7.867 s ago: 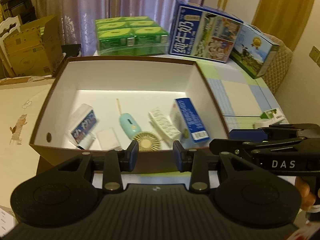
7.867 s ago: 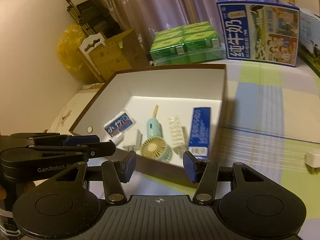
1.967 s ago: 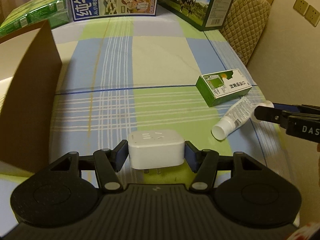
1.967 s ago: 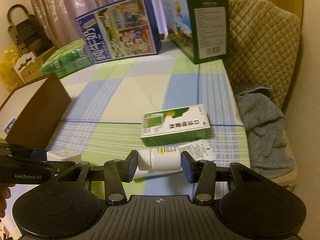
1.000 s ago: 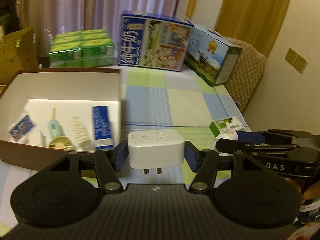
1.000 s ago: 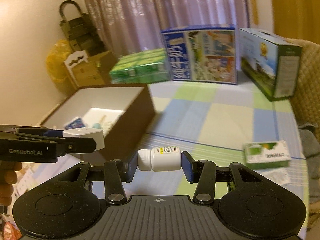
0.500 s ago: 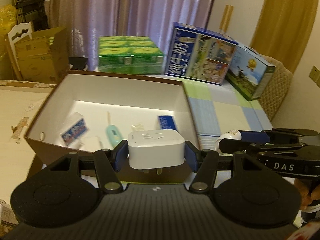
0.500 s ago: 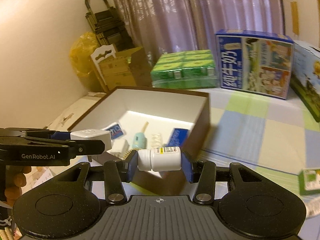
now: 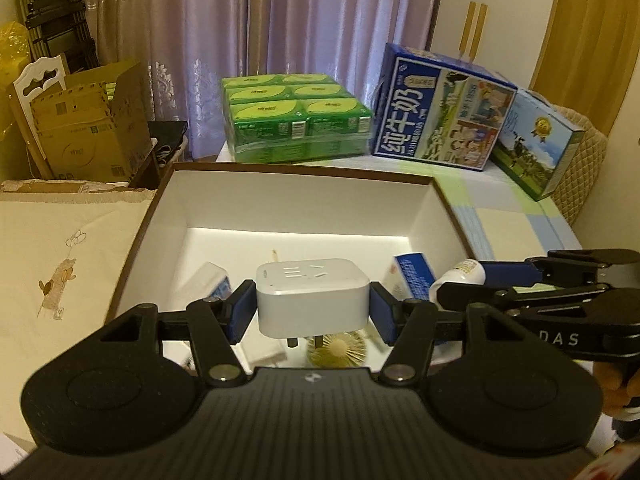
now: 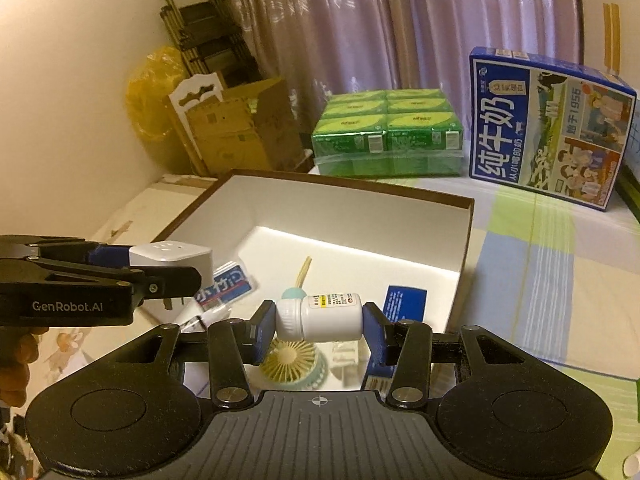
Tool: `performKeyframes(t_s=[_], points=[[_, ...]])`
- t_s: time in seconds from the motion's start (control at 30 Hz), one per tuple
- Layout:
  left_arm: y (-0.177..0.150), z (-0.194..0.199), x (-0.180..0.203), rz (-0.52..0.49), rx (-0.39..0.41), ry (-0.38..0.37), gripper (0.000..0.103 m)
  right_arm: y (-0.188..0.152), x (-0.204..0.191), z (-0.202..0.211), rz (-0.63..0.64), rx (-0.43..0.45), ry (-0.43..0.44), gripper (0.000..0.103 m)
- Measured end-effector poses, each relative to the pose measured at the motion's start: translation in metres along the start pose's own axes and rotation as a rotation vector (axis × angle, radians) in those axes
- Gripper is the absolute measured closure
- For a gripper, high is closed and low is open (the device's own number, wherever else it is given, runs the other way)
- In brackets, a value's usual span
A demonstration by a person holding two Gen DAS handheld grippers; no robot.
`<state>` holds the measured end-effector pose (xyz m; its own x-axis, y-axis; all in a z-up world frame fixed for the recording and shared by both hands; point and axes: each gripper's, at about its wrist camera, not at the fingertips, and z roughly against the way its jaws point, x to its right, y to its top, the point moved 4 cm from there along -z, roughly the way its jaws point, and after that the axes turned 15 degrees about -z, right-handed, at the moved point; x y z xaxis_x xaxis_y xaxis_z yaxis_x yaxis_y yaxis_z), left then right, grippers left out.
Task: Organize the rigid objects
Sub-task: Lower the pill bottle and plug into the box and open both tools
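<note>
Both carrying loads over the brown-rimmed box [image 9: 304, 204], drop-off step: left gripper [image 9: 312, 312] is clamping the white plug adapter [image 9: 312, 294] at frame centre, right gripper [image 10: 319, 326] is clamping the white pill bottle [image 10: 320, 316] sideways. Next move is likely lowering and releasing clear of the mini fan [image 10: 289, 360] below. Readable: "GenRobot.AI" lower left, "1956" on the blue milk carton [image 10: 548, 132] upper right.

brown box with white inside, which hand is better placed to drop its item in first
Left, probably: the white plug adapter in the left gripper is above the brown box's floor; the right gripper's white pill bottle looks nearer the front edge.
</note>
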<state>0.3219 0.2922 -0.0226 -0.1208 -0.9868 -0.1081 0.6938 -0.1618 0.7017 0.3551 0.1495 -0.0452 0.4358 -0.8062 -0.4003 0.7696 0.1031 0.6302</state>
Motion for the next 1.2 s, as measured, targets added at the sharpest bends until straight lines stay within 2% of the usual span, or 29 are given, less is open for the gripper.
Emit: performKeyframes(t_s=[0.4,0.67,0.93,1.2], points=[[0.019,-0.066,-0.034,-0.054,-0.055,-0.015,0.047,0.032,0.004,-0.062,-0.044,-0.019,-0.088,0.059],[0.032,-0.121,-0.047,-0.092,-0.12,-0.031,0.047,0.052,0.011,-0.1,-0.051,-0.05,-0.138,0.059],[0.033,-0.165,-0.055,-0.108,-0.188,-0.034,0.047,0.055,0.021,-0.13,-0.05,-0.09,-0.178,0.059],[0.03,-0.188,-0.06,-0.12,-0.232,-0.036,0.049,0.057,0.03,-0.144,-0.067,-0.106,-0.201,0.059]])
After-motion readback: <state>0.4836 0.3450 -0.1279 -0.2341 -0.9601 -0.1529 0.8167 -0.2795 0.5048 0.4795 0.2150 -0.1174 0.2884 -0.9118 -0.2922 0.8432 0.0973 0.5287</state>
